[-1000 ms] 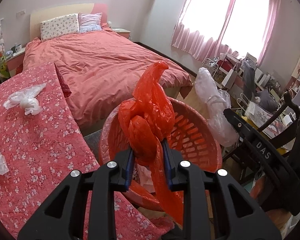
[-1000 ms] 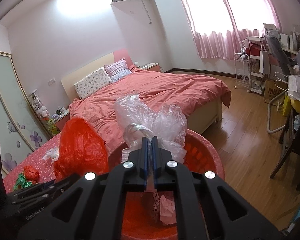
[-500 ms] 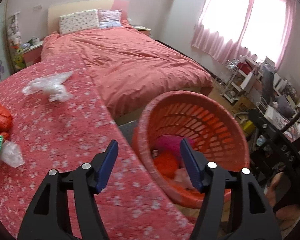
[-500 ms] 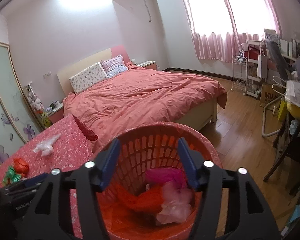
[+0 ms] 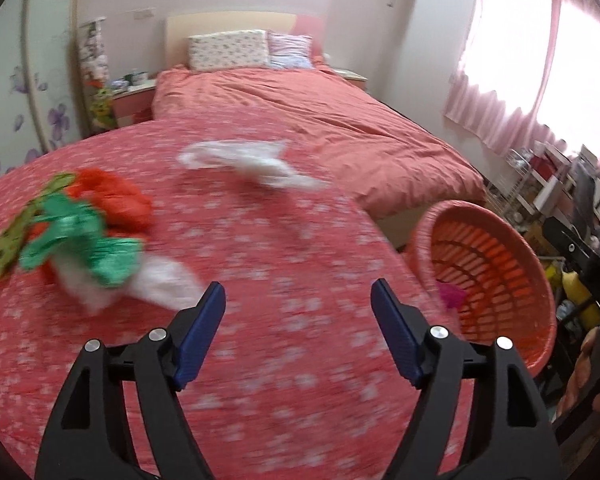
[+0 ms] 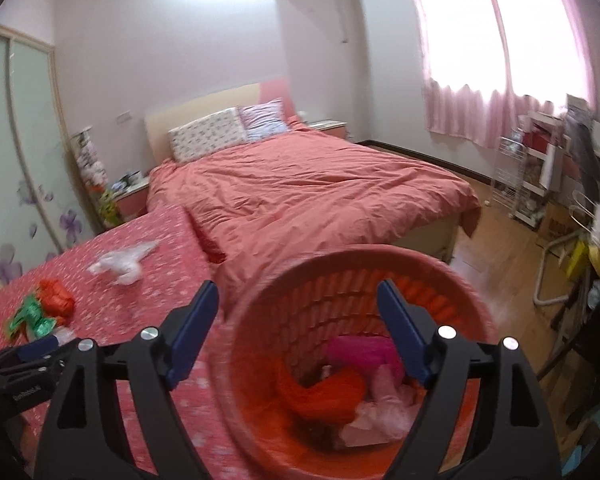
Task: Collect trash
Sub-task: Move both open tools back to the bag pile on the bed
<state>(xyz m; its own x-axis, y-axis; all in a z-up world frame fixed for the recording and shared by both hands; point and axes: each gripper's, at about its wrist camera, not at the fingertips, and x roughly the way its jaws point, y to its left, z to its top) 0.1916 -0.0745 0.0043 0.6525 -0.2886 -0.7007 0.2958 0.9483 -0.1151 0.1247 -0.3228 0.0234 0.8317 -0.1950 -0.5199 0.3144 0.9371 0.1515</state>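
My left gripper (image 5: 298, 300) hangs over the red flowered table (image 5: 280, 380), its jaws opening with nothing between them. On the table lie a white plastic bag (image 5: 256, 164), a red bag (image 5: 112, 196), green foil wrappers (image 5: 80, 240) and a clear bag (image 5: 160, 284). The red basket (image 5: 536, 280) stands off the table's right edge. My right gripper (image 6: 298, 304) is above the basket (image 6: 260, 320), jaws opening and empty. A red bag (image 6: 332, 396) and pink trash (image 6: 364, 356) lie inside. The left gripper (image 6: 16, 364) shows at the lower left.
A bed (image 6: 308, 188) with a salmon cover lies beyond the table. A cluttered rack and desk (image 6: 548, 168) line the right wall under pink curtains. Wooden floor (image 6: 512, 264) lies right of the basket. A nightstand (image 5: 132, 100) stands by the headboard.
Both grippers opened and dropped their bags, the red one and the clear one, into the basket. The left gripper then swung left over the table; the right shifted left above the basket.
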